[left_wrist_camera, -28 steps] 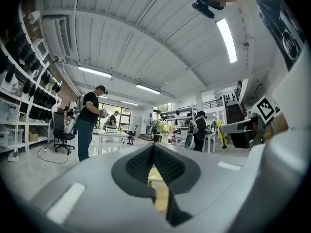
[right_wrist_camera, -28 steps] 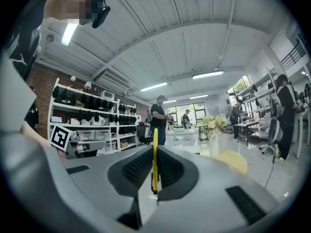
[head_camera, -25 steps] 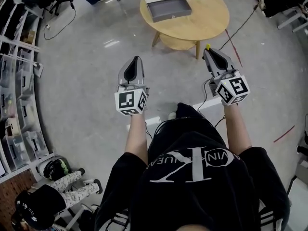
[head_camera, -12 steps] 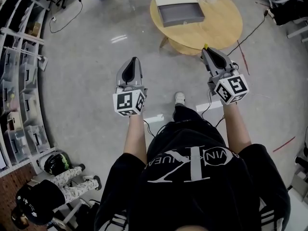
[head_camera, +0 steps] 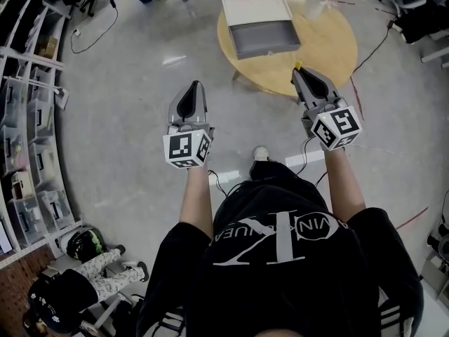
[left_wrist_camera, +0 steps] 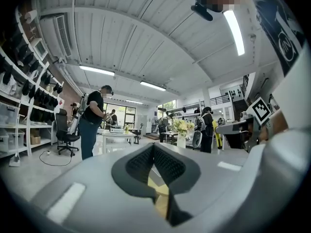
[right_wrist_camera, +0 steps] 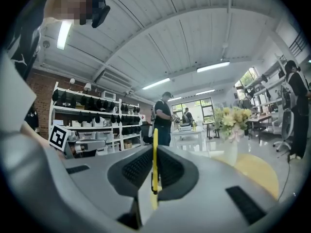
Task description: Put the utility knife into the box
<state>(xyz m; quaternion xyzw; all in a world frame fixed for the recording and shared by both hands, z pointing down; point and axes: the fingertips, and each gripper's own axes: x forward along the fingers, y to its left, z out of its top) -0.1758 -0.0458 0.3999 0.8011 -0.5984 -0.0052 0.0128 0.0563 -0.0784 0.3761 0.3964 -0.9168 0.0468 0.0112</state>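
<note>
Knife (right_wrist_camera: pixel 154 159), edge-on and mostly hidden, is clamped in right tool (head_camera: pixel 300 74); left tool (head_camera: pixel 194 86) closed, empty; box (head_camera: pixel 265 36) on tabletop (head_camera: pixel 324 42).

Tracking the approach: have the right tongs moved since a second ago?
Yes: the right tongs, shut on the utility knife, moved forward, now overlapping the round table's near edge.

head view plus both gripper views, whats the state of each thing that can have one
left gripper: jaws together, nothing between them
right gripper: shut on the utility knife
utility knife: yellow, clamped on edge between the right jaws, tip poking past them
box: open on the round table, looks empty
lid: off the opening, lying flat right behind the box
vase of flowers: upright on the table
</note>
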